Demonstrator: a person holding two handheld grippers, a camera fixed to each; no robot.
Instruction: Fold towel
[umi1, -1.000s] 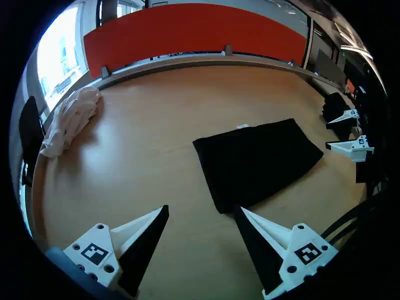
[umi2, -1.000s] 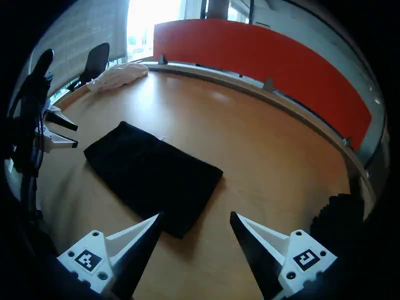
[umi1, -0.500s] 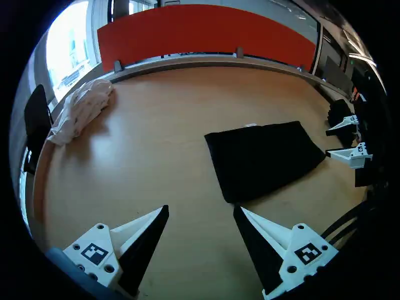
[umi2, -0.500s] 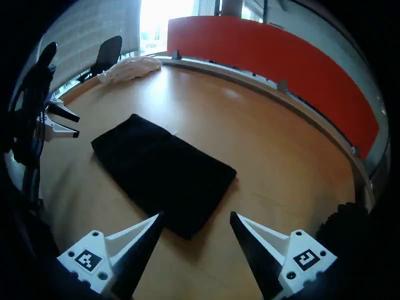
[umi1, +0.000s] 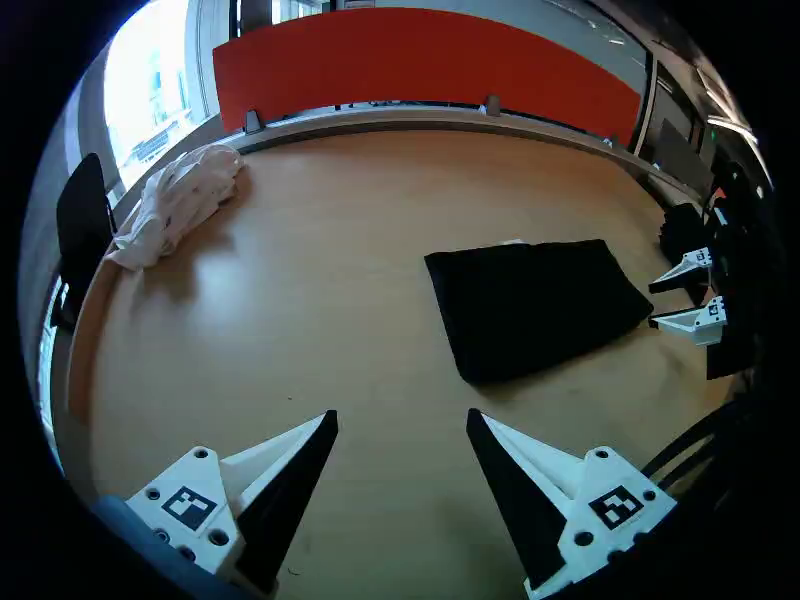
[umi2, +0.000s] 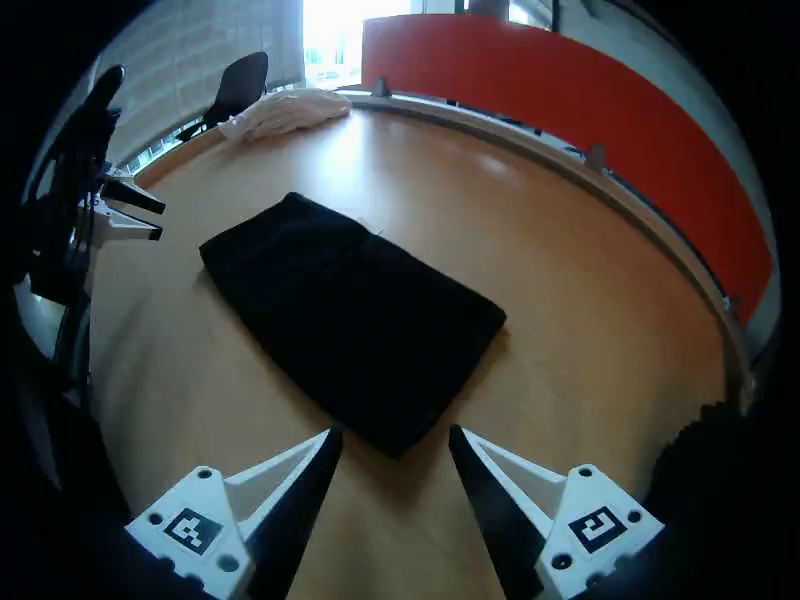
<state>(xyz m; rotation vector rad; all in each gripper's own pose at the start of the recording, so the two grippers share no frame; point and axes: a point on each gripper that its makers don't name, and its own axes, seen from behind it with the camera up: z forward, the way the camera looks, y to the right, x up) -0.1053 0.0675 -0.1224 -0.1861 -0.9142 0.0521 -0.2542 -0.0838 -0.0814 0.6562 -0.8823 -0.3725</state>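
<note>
My right gripper moved up to the towel corner at 12 o'clock, gap narrowing, empty. Left gripper wide open, empty. Pinch next.

No words, numbers or brand names can be read anywhere. The only printed marks are square black-and-white coded markers, one on each finger of the left gripper and of the right gripper. They carry blocky patterns, not letters. A small white tag at the far edge of the black towel is too small to read.
</note>
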